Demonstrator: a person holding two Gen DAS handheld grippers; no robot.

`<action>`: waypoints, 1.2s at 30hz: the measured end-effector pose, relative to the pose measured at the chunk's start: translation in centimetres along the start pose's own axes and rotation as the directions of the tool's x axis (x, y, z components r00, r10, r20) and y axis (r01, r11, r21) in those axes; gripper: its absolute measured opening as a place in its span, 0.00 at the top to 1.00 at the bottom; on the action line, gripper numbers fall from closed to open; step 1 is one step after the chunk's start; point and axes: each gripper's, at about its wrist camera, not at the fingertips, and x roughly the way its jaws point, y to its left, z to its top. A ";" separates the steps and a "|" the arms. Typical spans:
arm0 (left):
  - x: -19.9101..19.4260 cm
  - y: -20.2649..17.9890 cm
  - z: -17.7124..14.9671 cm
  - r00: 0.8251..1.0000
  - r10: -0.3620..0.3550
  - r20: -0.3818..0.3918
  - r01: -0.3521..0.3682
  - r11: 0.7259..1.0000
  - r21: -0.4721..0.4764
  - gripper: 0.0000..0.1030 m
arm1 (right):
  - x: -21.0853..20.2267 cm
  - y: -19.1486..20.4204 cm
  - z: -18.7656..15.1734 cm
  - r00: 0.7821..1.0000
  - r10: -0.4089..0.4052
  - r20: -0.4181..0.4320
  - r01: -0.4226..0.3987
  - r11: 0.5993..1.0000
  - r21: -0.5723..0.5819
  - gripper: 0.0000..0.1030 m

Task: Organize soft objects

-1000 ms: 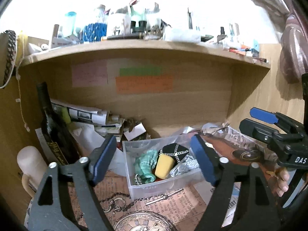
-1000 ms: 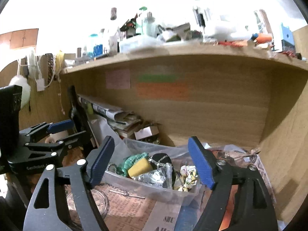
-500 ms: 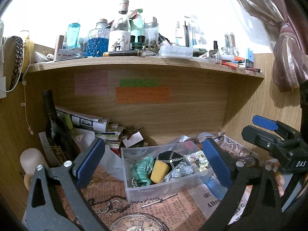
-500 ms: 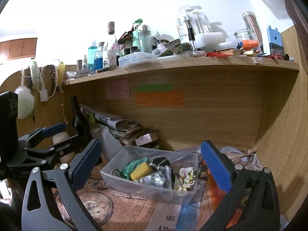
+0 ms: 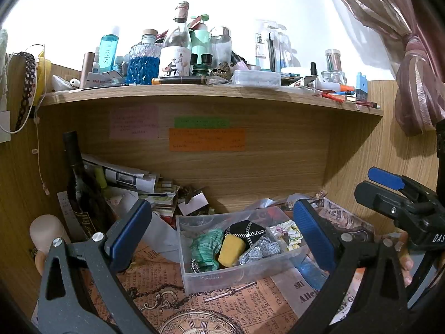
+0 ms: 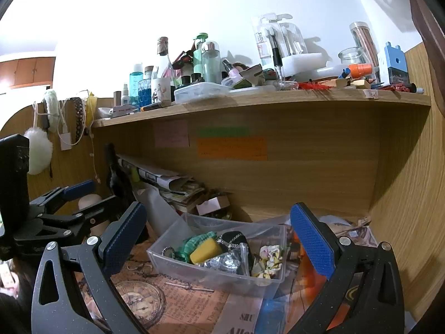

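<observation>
A clear plastic bin (image 5: 236, 275) (image 6: 194, 271) sits on the desk under the shelf. In it lie a yellow sponge (image 5: 231, 250) (image 6: 205, 250), a green knit scrunchie (image 5: 205, 246) (image 6: 194, 240), a black pouch with a chain (image 5: 246, 229) (image 6: 233, 239), silver foil (image 5: 261, 250) (image 6: 222, 263) and a floral scrunchie (image 5: 289, 232) (image 6: 267, 260). My left gripper (image 5: 222, 236) is open and empty, held back above the bin's near side. My right gripper (image 6: 219, 242) is open and empty, also back from the bin.
A dark wine bottle (image 5: 80, 186) and stacked papers (image 5: 125, 178) stand at the left. The upper shelf (image 5: 211, 91) is crowded with bottles. Printed paper (image 5: 167, 286) covers the desk. A wooden wall (image 6: 403, 194) closes the right side.
Both grippers have pulled back and up from the bin, so the upper shelf has come into view. The jaws stay open and empty.
</observation>
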 end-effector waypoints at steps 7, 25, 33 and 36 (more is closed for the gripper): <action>0.0 0.1 0.0 1.000 -0.001 0.001 0.001 1.000 0.000 0.00 | 0.0 0.0 0.0 1.000 0.000 0.000 0.000 1.000 0.000 0.00; -0.1 0.0 -0.1 1.000 0.004 -0.002 -0.004 1.000 0.000 0.00 | 0.0 0.1 0.0 1.000 0.002 -0.001 -0.002 1.000 -0.003 0.00; 0.0 -0.2 -0.3 1.000 0.008 -0.008 -0.008 1.000 -0.005 0.00 | 0.0 0.1 -0.1 1.000 0.006 -0.004 -0.006 1.000 0.003 0.00; 0.0 -0.2 -0.2 1.000 0.008 -0.008 -0.009 1.000 -0.007 0.00 | 0.1 0.0 -0.2 1.000 0.007 -0.009 -0.007 1.000 0.005 0.00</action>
